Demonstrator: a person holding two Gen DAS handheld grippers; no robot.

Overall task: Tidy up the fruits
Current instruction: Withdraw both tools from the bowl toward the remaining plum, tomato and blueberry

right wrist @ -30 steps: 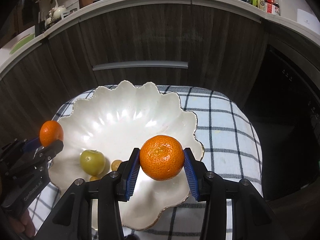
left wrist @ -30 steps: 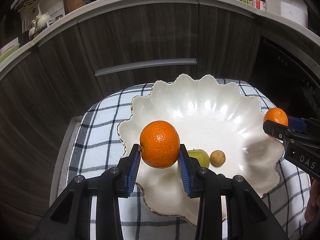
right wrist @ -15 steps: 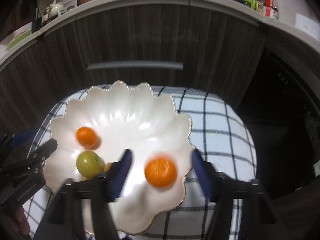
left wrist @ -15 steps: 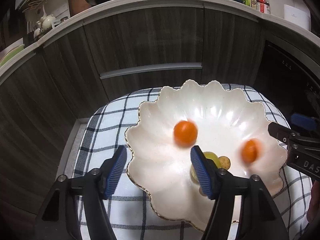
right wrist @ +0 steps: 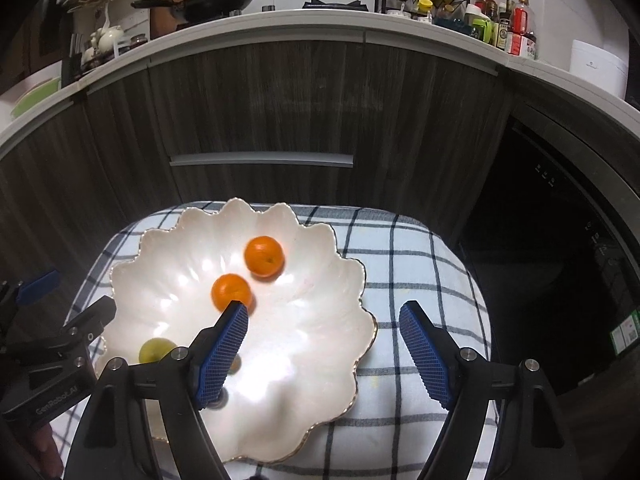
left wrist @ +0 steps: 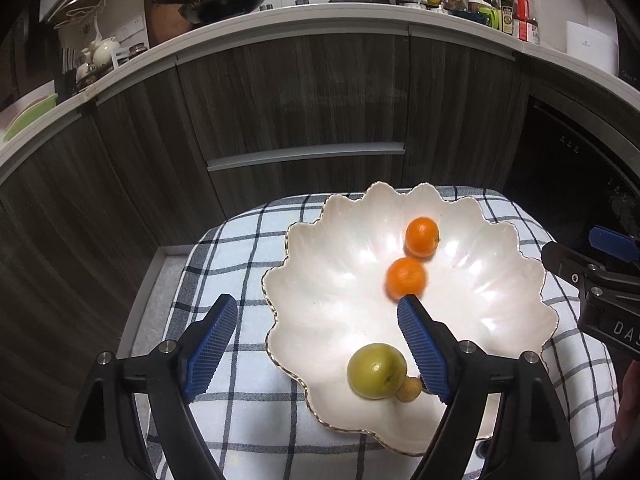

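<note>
- 2 small oranges, slightly blurred, sit w/ a small gap near the far-middle of the scalloped white bowl (left wrist: pixel 500 312): far orange (left wrist: pixel 421 237), near orange (left wrist: pixel 405 277).
- Green fruit (left wrist: pixel 376 370) touches a small tan fruit (left wrist: pixel 409 389) by bowl's near rim.
- Bowl sits on checked cloth (left wrist: pixel 240 264).
- Left gripper (left wrist: pixel 316 344) spread wide, holding nothing, above bowl's near-left rim.
- Right gripper (right wrist: pixel 324 350) also released, empty, over bowl's right rim.
</note>
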